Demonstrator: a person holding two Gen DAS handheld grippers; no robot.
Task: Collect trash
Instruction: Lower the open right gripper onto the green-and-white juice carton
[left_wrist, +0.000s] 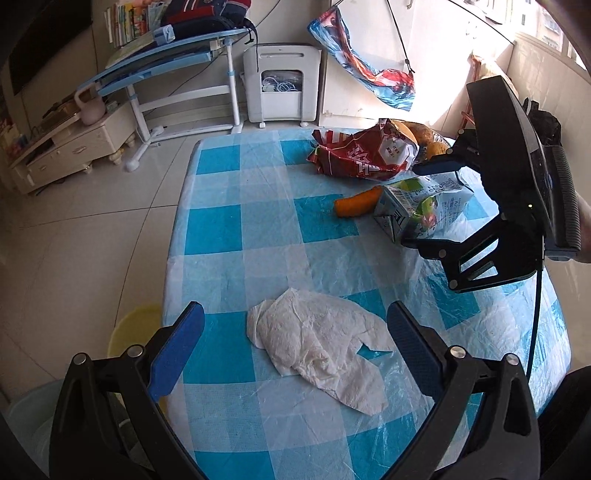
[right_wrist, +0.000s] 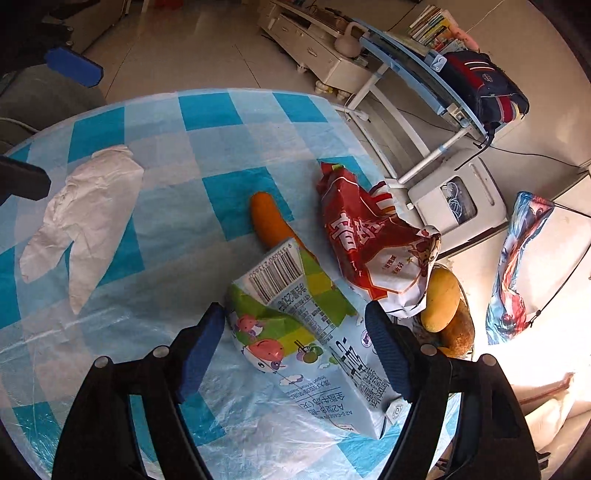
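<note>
While spread wide, right claw (right_wrist: 295, 347) around milk carton (right_wrist: 314, 332), left claw (left_wrist: 295, 347) likewise spread over crumpled tissue (left_wrist: 317, 343).

Left gripper (left_wrist: 295, 347) jaws wide apart, pointing down at checked tablecloth (left_wrist: 236, 229). Crumpled white tissue (left_wrist: 317, 347) lies flat between the two blue pads (left_wrist: 181, 347), touching neither. Ahead and to the right: right gripper (left_wrist: 421, 206), jaws apart, straddling a crushed milk carton (left_wrist: 410, 210); whether its pads press the carton cannot be told. Carrot (left_wrist: 356, 203) just left of carton. Red snack bag (left_wrist: 365, 151) farther ahead, fruit (left_wrist: 436, 147) behind it. Yellow bin (left_wrist: 136, 328) on floor, left of the left finger, beside table edge.
</note>
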